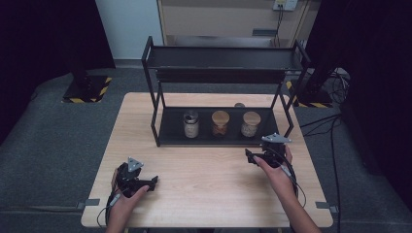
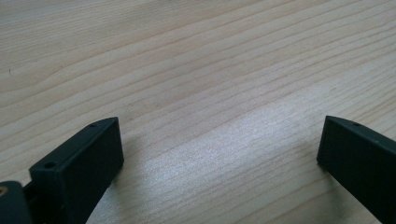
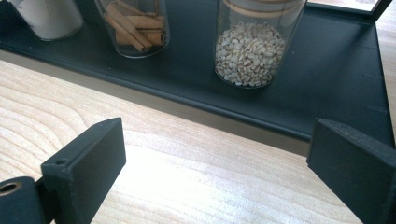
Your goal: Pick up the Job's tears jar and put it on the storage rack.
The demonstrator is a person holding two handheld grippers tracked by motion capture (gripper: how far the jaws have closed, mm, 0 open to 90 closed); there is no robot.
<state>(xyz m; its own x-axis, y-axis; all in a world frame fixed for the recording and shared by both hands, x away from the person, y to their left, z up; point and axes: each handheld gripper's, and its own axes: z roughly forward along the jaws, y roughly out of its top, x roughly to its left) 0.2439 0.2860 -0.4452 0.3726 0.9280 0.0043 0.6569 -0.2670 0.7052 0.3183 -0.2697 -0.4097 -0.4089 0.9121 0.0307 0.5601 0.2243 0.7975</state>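
The table (image 1: 204, 179) is showing pale wood with a fine, straight grain, smooth and faintly sheened where light is falling on it. The rack (image 1: 219, 63) standing at its far side is looking like matt black metal, and its lower shelf (image 3: 327, 84) is showing a flat, dull finish. The three jars on that shelf are reading as clear, glossy glass: the left jar (image 1: 191, 124) is holding something white, the middle jar (image 1: 220, 123) brown sticks, and the right jar (image 1: 251, 124) pale matt grains; the middle and right ones are wearing smooth light wooden lids. The left gripper (image 2: 219, 154) and right gripper (image 3: 217, 158) are showing matt black plastic with slightly rough edges. The floor covering (image 1: 48, 145) is appearing as grey cloth.
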